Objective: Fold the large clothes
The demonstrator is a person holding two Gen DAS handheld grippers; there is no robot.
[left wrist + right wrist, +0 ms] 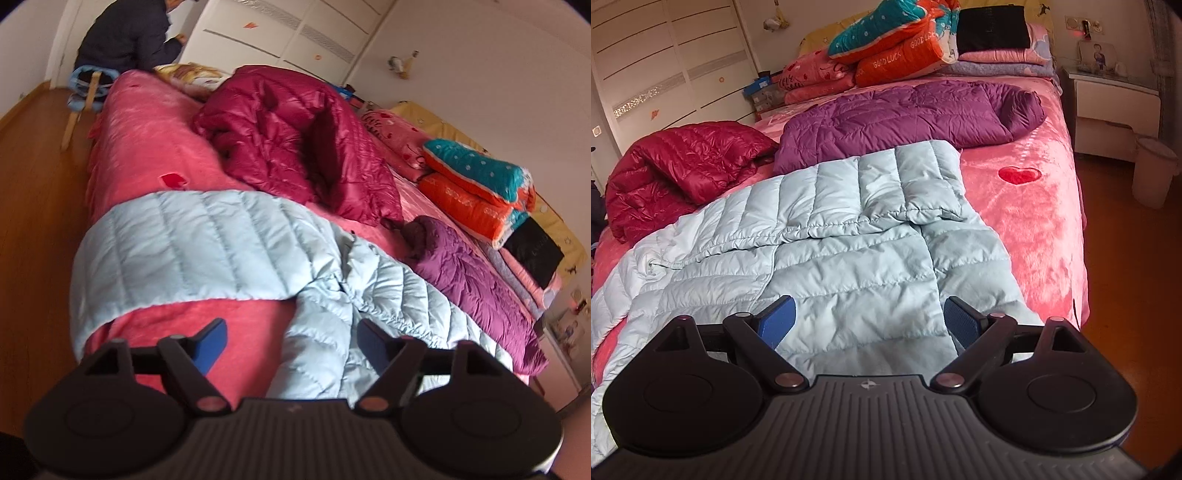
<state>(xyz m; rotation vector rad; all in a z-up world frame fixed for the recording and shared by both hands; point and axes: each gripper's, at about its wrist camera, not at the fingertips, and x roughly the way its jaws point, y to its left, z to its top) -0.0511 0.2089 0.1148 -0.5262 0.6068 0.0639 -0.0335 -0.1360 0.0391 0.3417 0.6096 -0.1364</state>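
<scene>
Blue jacket (827,236) spread flat on pink bed (1034,229), one sleeve (184,243) draped over bed edge. Purple jacket (905,114) lies just behind it, touching; red jacket (687,166) crumpled to one side. Folded quilts (897,40) stacked at headboard. Left gripper (291,343) fingers spread, empty, over jacket and bedspread. Right gripper (870,321) fingers spread, empty, above jacket hem.

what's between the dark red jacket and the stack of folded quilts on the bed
In the left wrist view, only bare pink bedspread separates the dark red jacket from the folded quilts; the purple jacket lies nearer.
</scene>
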